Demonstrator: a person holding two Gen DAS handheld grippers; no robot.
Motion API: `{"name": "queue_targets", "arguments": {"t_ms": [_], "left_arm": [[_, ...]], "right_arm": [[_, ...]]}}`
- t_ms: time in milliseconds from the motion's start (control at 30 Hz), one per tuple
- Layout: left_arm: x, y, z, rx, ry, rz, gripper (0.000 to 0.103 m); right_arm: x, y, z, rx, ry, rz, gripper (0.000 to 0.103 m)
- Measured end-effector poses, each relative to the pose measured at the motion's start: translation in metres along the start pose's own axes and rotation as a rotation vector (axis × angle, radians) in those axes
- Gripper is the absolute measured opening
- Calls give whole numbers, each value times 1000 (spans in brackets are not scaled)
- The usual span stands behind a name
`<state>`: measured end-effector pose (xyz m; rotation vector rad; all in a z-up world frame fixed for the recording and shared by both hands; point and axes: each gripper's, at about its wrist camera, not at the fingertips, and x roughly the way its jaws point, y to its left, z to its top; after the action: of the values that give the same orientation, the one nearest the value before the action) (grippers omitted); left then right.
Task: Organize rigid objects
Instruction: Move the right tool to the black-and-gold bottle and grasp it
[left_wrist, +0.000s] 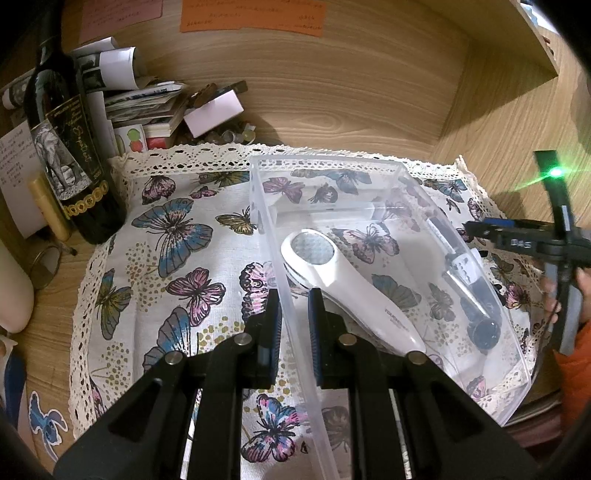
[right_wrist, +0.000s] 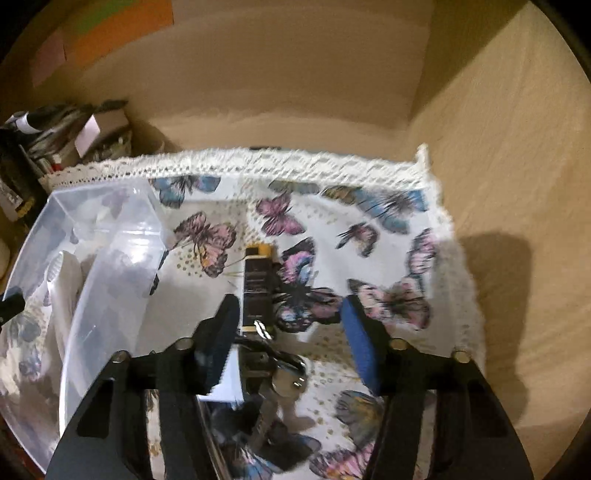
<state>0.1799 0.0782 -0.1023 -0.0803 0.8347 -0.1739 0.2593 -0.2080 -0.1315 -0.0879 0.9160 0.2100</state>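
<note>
A clear plastic box (left_wrist: 295, 306) stands on the butterfly cloth (left_wrist: 166, 258). Inside it lie a white handheld device (left_wrist: 347, 288) and a black-and-white pen-like tool (left_wrist: 469, 284). My left gripper (left_wrist: 293, 314) is shut on the box's left wall, one finger inside and one outside. In the blurred right wrist view the box (right_wrist: 107, 258) is at the left. My right gripper (right_wrist: 291, 325) is open above the cloth (right_wrist: 369, 240), around a dark oblong object with a yellow end (right_wrist: 257, 288) and metal parts (right_wrist: 284, 373). The right gripper also shows in the left wrist view (left_wrist: 532, 243).
A dark wine bottle (left_wrist: 70, 155) stands at the back left beside stacked papers and cards (left_wrist: 147, 107). Glasses (left_wrist: 46, 258) lie left of the cloth. Wooden walls (left_wrist: 332, 92) close the back and right side.
</note>
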Motion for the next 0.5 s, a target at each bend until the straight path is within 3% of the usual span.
{"name": "queue_targets", "arguments": {"t_ms": [267,333,367,400,500], "left_arm": [[0,0,0,-4,4,-4,14],[0,0,1,-2,4,-3,14],[0,0,1,-3,4,-3,14],[0,0,1,-3,4,-3,14],[0,0,1,-5,4,-5,14]], "right_arm": [[47,11,8,-41,104,41,36],[50,12,7,-45,90,34,33],[49,13,7,-49,89,29,24],[47,14,6,-54,86,30,22],[43,17,4,-58,79,22,21]]}}
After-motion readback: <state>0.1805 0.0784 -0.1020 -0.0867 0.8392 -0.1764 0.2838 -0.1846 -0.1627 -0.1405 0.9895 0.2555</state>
